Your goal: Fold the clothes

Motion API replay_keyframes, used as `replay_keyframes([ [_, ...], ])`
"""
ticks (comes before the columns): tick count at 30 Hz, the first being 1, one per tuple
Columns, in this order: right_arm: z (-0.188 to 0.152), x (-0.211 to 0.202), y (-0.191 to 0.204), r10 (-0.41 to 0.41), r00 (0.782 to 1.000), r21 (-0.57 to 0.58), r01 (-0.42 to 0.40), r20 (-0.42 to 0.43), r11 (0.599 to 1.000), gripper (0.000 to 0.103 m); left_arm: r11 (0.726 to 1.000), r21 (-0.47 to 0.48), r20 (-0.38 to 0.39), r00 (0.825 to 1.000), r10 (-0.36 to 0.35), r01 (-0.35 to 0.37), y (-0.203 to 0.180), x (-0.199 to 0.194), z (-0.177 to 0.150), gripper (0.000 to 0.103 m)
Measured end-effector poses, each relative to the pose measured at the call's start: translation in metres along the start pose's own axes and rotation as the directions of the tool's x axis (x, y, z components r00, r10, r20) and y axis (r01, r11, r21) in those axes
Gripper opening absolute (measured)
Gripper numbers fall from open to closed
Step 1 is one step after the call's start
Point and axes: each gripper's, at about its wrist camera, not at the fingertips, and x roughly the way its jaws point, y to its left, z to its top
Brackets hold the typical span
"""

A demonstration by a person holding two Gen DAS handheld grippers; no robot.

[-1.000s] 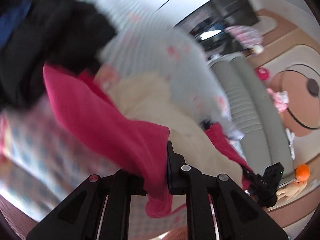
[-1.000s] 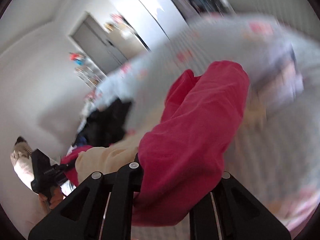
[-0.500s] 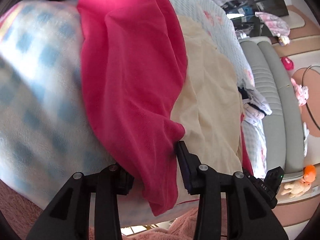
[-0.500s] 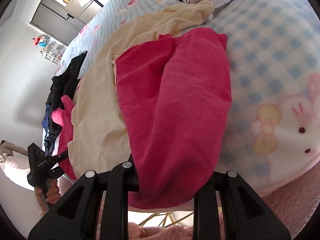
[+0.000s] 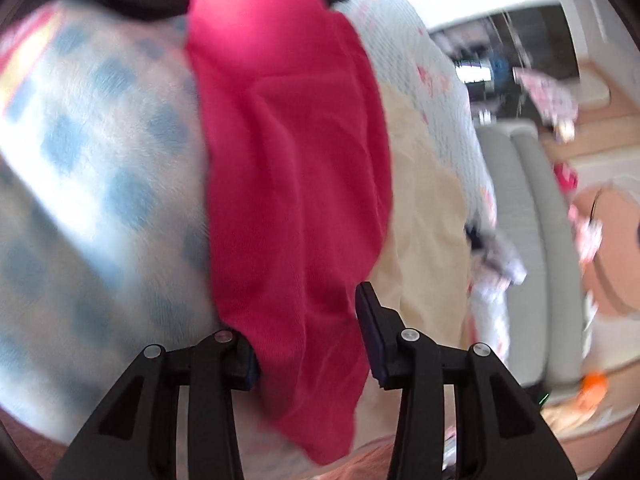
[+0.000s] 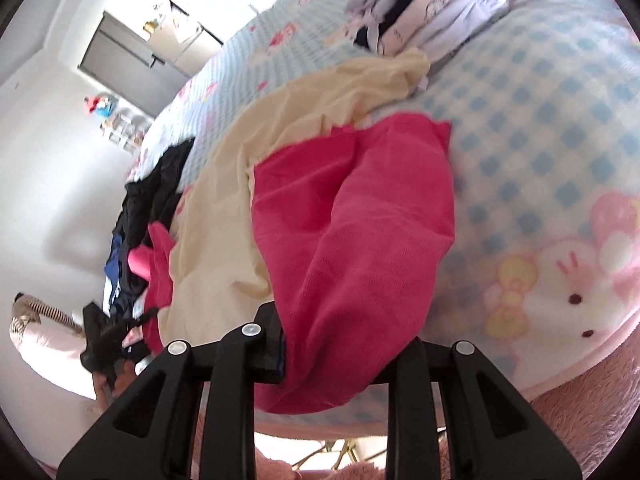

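A red garment point(image 5: 296, 168) lies lengthwise on the blue-checked blanket point(image 5: 100, 160), with its near end hanging over the blanket's edge. My left gripper point(image 5: 306, 328) straddles that end. Its jaws are opening, and the cloth lies loose between them, clear of the right pad. In the right wrist view the same red garment point(image 6: 352, 220) bulges up between the fingers of my right gripper point(image 6: 342, 336). These jaws are opening too, and the cloth hides the right pad. Beside the red piece a cream garment point(image 6: 224, 208) is spread out.
Dark clothes point(image 6: 152, 200) are heaped at the far left of the bed and folded white pieces point(image 6: 424, 4) lie at the back. A grey padded bench point(image 5: 532, 240) and toys on the floor stand to the right. Pink fleece point(image 6: 592, 408) edges the blanket in front.
Both grippers have come down with the red garment, which now rests on the checked blanket. Both pairs of jaws, shut on the cloth a second ago, have spread apart.
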Motion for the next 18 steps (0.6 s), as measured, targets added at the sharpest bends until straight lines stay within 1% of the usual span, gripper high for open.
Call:
replay_keyframes([
  [1, -0.001, 0.002, 0.000, 0.019, 0.999, -0.011, -0.020, -0.032, 1.000, 0.031, 0.999, -0.033, 0.010, 1.000, -0.019, 0.020, 0.005, 0.000, 0.001, 0.043],
  [2, -0.002, 0.004, 0.001, 0.040, 0.997, -0.023, -0.041, -0.064, 0.999, 0.031, 0.997, -0.065, 0.020, 0.999, -0.038, 0.039, 0.010, -0.001, 0.002, 0.043],
  [3, -0.002, 0.004, 0.002, 0.034, 0.997, -0.036, -0.037, -0.074, 0.999, 0.031, 0.997, -0.063, 0.025, 0.999, -0.039, 0.041, 0.009, 0.000, 0.002, 0.043],
  [5, -0.001, 0.000, 0.002, -0.013, 0.998, -0.062, 0.009, -0.057, 0.998, 0.031, 0.999, -0.026, 0.028, 0.999, -0.017, 0.018, -0.001, 0.005, 0.001, 0.043],
  [6, 0.000, -0.004, 0.000, -0.016, 0.999, -0.062, 0.014, -0.047, 0.998, 0.031, 1.000, -0.008, 0.030, 1.000, -0.006, 0.006, -0.006, 0.007, 0.001, 0.043],
  [8, 0.004, -0.010, -0.008, 0.001, 1.000, -0.025, -0.001, -0.020, 1.000, 0.034, 1.000, -0.002, 0.035, 0.999, -0.002, 0.002, -0.011, 0.004, 0.001, 0.043],
  [10, 0.007, -0.013, -0.014, -0.005, 1.000, 0.007, 0.005, 0.005, 1.000, 0.035, 1.000, 0.003, 0.049, 0.999, 0.000, 0.000, -0.020, 0.000, -0.001, 0.043],
  [12, 0.010, -0.015, -0.016, -0.023, 0.999, 0.030, 0.022, 0.038, 0.999, 0.035, 0.998, 0.051, 0.089, 0.996, 0.021, -0.025, -0.029, -0.014, -0.003, 0.043],
  [14, 0.011, -0.020, -0.015, -0.023, 0.997, 0.042, 0.020, 0.079, 0.999, 0.035, 0.991, 0.095, 0.142, 0.987, 0.078, -0.092, -0.035, -0.029, -0.003, 0.043],
  [16, 0.013, -0.023, -0.015, -0.021, 0.993, 0.053, 0.015, 0.119, 0.998, 0.035, 0.986, 0.089, 0.152, 0.981, 0.125, -0.139, -0.028, -0.036, 0.004, 0.043],
  [18, 0.016, -0.023, -0.016, -0.027, 0.989, 0.068, 0.017, 0.145, 0.998, 0.035, 0.987, 0.047, 0.145, 0.979, 0.147, -0.155, -0.016, -0.036, 0.010, 0.043],
])
